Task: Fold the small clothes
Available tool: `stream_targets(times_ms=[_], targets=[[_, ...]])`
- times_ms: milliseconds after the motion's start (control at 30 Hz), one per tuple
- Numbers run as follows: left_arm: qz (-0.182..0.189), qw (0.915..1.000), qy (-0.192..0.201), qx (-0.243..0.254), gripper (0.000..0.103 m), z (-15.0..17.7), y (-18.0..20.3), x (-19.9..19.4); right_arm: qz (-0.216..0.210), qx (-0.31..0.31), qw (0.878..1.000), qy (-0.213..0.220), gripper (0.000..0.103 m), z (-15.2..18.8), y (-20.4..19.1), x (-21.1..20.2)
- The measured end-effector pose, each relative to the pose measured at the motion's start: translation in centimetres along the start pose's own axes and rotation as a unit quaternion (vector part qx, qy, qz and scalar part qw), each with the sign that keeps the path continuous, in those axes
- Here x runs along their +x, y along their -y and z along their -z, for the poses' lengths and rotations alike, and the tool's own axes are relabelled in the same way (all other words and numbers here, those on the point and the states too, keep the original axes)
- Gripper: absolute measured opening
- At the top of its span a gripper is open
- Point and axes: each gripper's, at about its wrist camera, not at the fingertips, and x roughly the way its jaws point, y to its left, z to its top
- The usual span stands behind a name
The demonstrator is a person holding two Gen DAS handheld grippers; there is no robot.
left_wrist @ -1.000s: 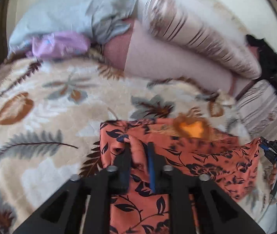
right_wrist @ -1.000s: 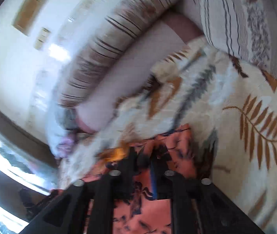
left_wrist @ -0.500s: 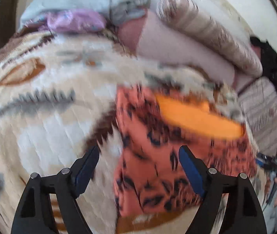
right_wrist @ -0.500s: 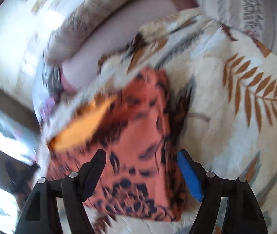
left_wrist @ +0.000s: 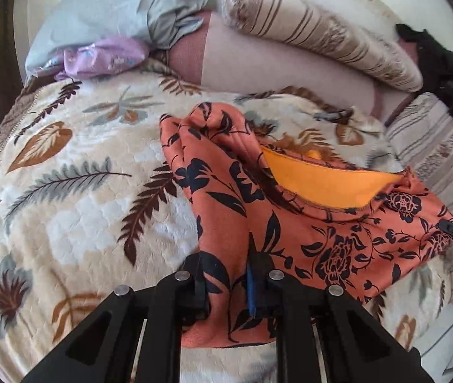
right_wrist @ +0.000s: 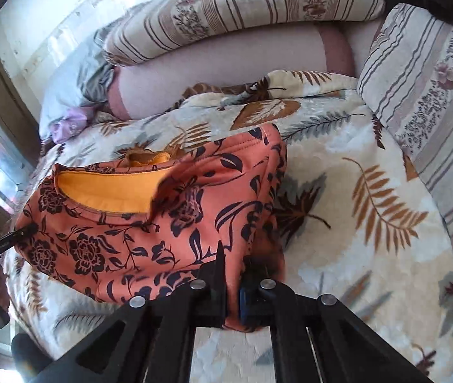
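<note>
Left wrist view first: we've got the left gripper [left_wrist: 229, 282] clenched on the near-left corner of the orange floral-print fabric garment [left_wrist: 290, 223], which lies near the front edge of the cream leaf-patterned plush blanket [left_wrist: 66, 191], its plain orange lining [left_wrist: 322, 182] showing. Moving right, the right gripper [right_wrist: 233, 282] is clamped on the near-right corner, cloth bunched between its fingers. We reckon the risk is uneven lifting: pull one corner faster and the layers skew, or soft fabric slides out of a pinch. Beyond, the striped cushions [right_wrist: 242, 9] sit well clear.
</note>
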Motion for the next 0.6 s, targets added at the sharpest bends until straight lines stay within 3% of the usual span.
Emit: stream_targets(times_ms=[67,133,200,233,267,300,367,467,600], targets=[[0.003,1.0,-0.004,-0.008,0.021,2.6,-0.3,-1.0,-0.016,0.028,0.999,-0.01,0.006,2.7,0.9,-1.0],[-0.002,0.9992,-0.036,-0.017,0.033,5.3,-1.4,1.4,-0.028,0.053,0.998,-0.019,0.011,5.4,2.5,-0.3],[-0.032,0.996,-0.077,-0.032,0.056,8.1,-3.3,5.5,-0.031,0.088,0.995,-0.048,0.051,8.1,4.4,2.3],[-0.015,0.9964,-0.068,-0.048,0.056,9.1,-4.3,6.0,-0.029,0.127,0.99,-0.052,0.058,9.6,6.0,3.3],[0.009,0.9974,-0.03,-0.065,0.059,9.5,-5.0,5.1,-0.034,0.166,0.985,-0.036,0.058,10.8,7.4,3.4],[0.012,0.9964,-0.024,-0.081,0.064,9.6,-5.4,4.5,-0.053,0.19,0.98,-0.012,0.059,11.5,8.3,2.9],[0.009,0.996,-0.034,-0.083,0.065,9.2,-5.4,4.2,-0.051,0.19,0.98,0.01,0.072,11.4,8.3,2.2],[-0.017,0.9975,-0.02,-0.066,0.065,8.4,-5.3,3.7,-0.052,0.161,0.985,0.029,0.074,8.8,7.5,1.9],[-0.017,0.9983,0.044,-0.034,0.065,6.8,-5.4,2.1,-0.037,0.103,0.993,0.041,0.074,4.0,5.9,3.2]])
